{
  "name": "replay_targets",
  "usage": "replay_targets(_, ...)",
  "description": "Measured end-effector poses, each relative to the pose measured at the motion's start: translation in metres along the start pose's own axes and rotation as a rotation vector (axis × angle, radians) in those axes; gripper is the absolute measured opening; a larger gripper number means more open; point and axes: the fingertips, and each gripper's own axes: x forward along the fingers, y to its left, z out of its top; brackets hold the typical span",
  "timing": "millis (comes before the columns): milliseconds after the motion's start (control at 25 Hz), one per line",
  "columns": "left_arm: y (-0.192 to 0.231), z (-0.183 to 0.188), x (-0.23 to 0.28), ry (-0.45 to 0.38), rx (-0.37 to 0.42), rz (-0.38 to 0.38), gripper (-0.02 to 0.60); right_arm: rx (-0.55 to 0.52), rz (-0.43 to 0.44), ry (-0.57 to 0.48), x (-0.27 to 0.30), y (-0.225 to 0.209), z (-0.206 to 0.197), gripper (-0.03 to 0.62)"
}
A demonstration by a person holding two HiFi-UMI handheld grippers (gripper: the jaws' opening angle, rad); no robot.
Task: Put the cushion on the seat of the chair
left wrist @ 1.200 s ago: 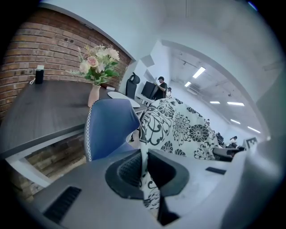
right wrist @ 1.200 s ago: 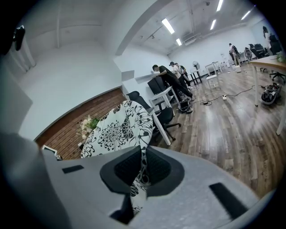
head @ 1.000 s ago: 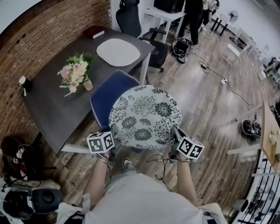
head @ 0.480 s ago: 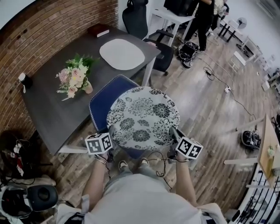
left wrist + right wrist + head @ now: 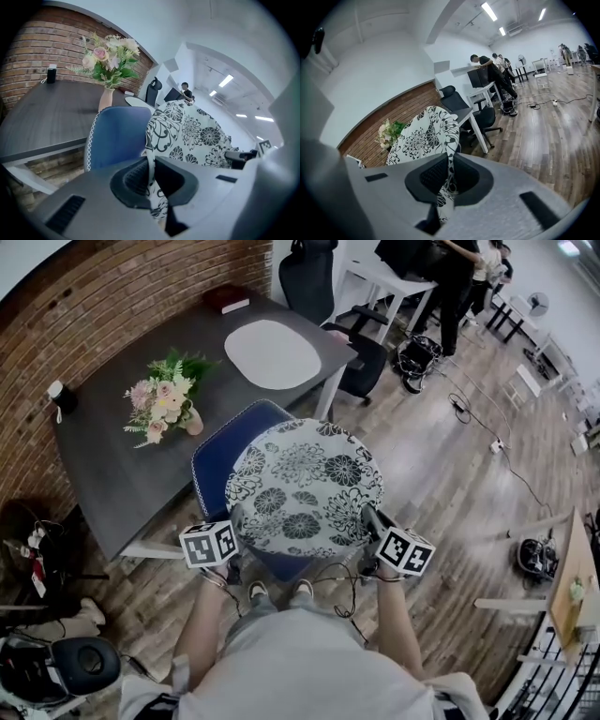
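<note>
Cushion (image 5: 305, 488), black-and-white floral, near-round, no clear long axis, marginally wider across from gripper to gripper. Held roughly flat, patterned face up, over blue chair (image 5: 217, 454) beside dark table (image 5: 112, 474). Left gripper (image 5: 151, 174) pinches its near-left edge, right gripper (image 5: 449, 176) its near-right edge.
</note>
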Motion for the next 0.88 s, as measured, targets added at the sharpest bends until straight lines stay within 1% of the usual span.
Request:
replay_targets(200,0.009,-0.01,0.0,0.018,-0.012,0.03,0.014,0.013,0.028,0.032,0.008,-0.001,-0.01,0.025)
replay_targets(360,0.012,-0.03,0.002,0.071,-0.02,0.055,0.014,0.039,0.035,0.08,0.01,-0.008,-0.025,0.025)
replay_targets(480,0.016,-0.047,0.013,0.106,-0.024,0.065,0.014,0.039,0.028,0.113,0.02,-0.017,-0.037,0.025)
replay_targets(640,0.029,-0.081,0.031,0.154,-0.042,0.073,0.014,0.054,0.014,0.166,0.035,-0.032,-0.066,0.025)
replay_targets(760,0.04,-0.114,0.039,0.202,-0.053,0.095,0.015,0.069,0.001,0.221,0.038,-0.044,-0.098,0.025)
replay_targets(880,0.05,-0.153,0.048,0.247,-0.086,0.096,0.014,0.081,-0.015,0.278,0.04,-0.059,-0.132,0.025)
